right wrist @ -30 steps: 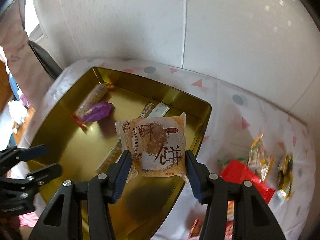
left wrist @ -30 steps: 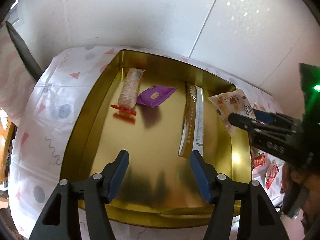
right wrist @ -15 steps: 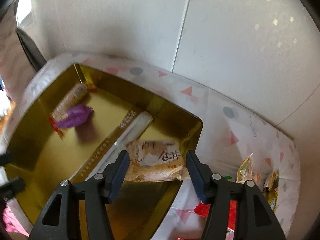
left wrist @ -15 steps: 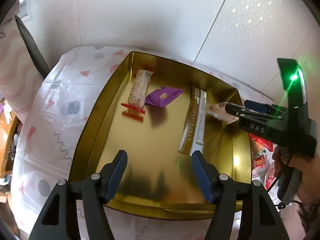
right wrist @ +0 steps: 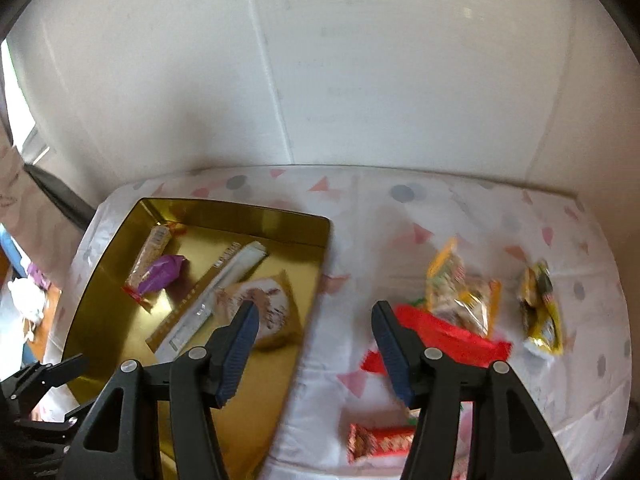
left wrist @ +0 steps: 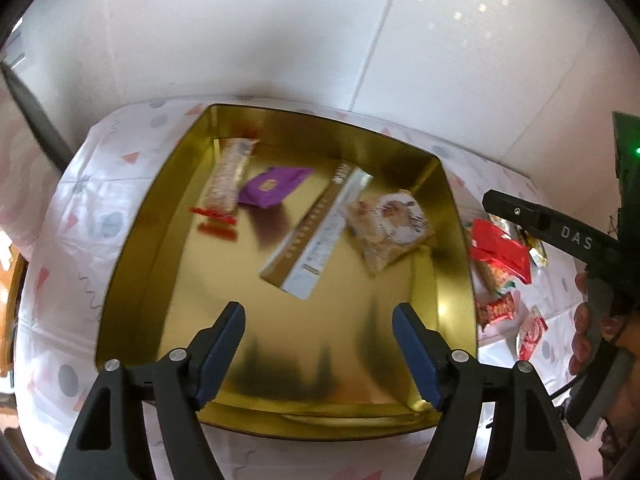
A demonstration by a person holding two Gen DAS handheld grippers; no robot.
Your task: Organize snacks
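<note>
A gold tray (left wrist: 132, 264) sits on a patterned tablecloth. In it lie a grain bar (left wrist: 228, 184), a purple packet (left wrist: 272, 192), a long gold-and-white stick pack (left wrist: 316, 232) and a pastry packet (left wrist: 394, 228) near the right wall. My left gripper (left wrist: 318, 312) hovers over the tray's near end; its jaws are opening and nothing is between them. My right gripper (right wrist: 315, 312) is open and empty, above the tray's right rim (right wrist: 316, 280) and the cloth. The pastry packet (right wrist: 276, 308) lies just left of its left finger.
Loose snacks lie on the cloth right of the tray: a red packet (right wrist: 452, 336), an orange-and-clear packet (right wrist: 460, 292), a yellow one (right wrist: 542, 312) and a red-gold bar (right wrist: 380, 440). A white wall stands close behind. A hand (left wrist: 584, 344) holds the right gripper's handle.
The right gripper let go of the pastry packet, which now lies in the tray, and swung right toward the loose snacks. The left gripper's jaws stand wider.
</note>
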